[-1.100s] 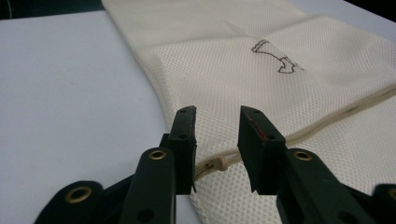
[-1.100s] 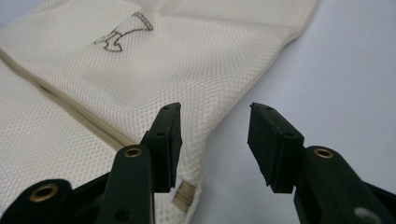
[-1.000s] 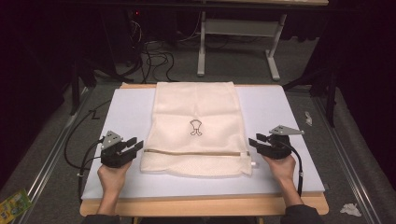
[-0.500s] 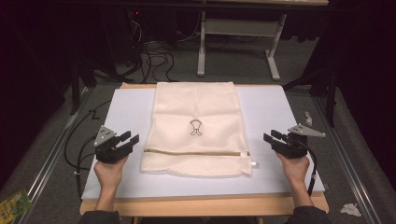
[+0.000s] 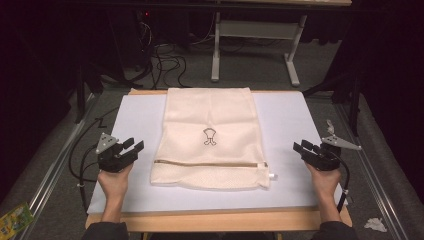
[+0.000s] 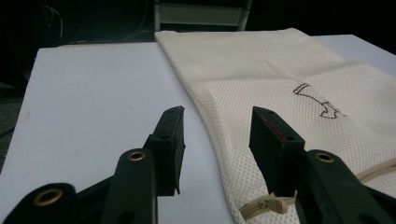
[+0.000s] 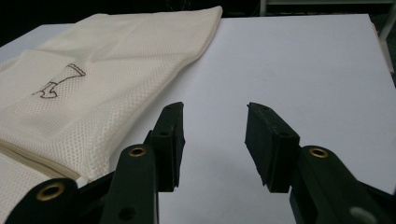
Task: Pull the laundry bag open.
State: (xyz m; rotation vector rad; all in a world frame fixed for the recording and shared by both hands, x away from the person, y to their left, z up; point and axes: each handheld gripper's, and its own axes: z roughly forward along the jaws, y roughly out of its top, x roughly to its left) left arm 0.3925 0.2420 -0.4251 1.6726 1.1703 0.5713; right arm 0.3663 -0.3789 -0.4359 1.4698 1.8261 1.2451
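Mesh bag (image 5: 210, 137): small dark outline emblem (image 5: 209, 136), no readable writing.

Mesh bag (image 5: 210, 137) centred on board (image 5: 290, 115); left gripper (image 5: 131, 148) left, right gripper (image 5: 303, 148) right.

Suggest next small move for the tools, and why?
Probably bring the left tool inward to the mesh bag's near-left corner by the zipper. Both tools are open and empty, off the bag on the white board; the right tool sits farther out.
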